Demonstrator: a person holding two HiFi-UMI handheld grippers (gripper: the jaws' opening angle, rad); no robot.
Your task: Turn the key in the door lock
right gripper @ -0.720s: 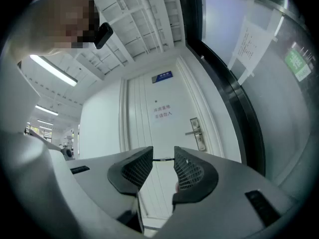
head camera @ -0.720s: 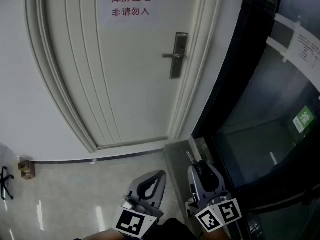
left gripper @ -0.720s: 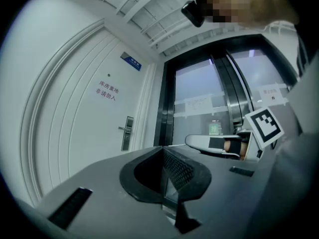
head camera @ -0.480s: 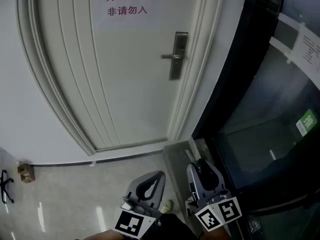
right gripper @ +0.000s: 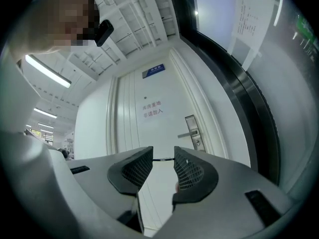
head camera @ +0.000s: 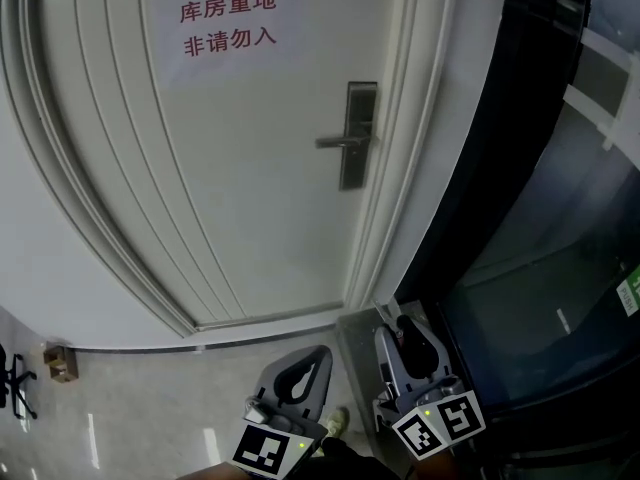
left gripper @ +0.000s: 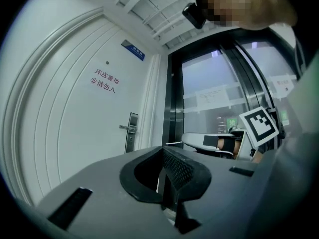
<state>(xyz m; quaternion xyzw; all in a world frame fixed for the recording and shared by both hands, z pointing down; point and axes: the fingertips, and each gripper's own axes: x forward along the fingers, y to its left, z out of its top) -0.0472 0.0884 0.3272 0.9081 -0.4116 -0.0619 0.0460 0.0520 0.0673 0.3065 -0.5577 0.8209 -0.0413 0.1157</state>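
With the right gripper gaping empty and the left gripper closed on nothing, both well short of the grey metal lock plate on the white panelled door, best approach level, aiming beneath the lever, where the key, not discernible here, should sit.

Looks like a corridor in an office or institutional building, not a home. There's a white panelled door with a red-lettered notice stuck on it and a small blue room sign above. Beside it is a dark-framed glass wall with papers posted on it. Shiny pale floor, strip lights overhead.
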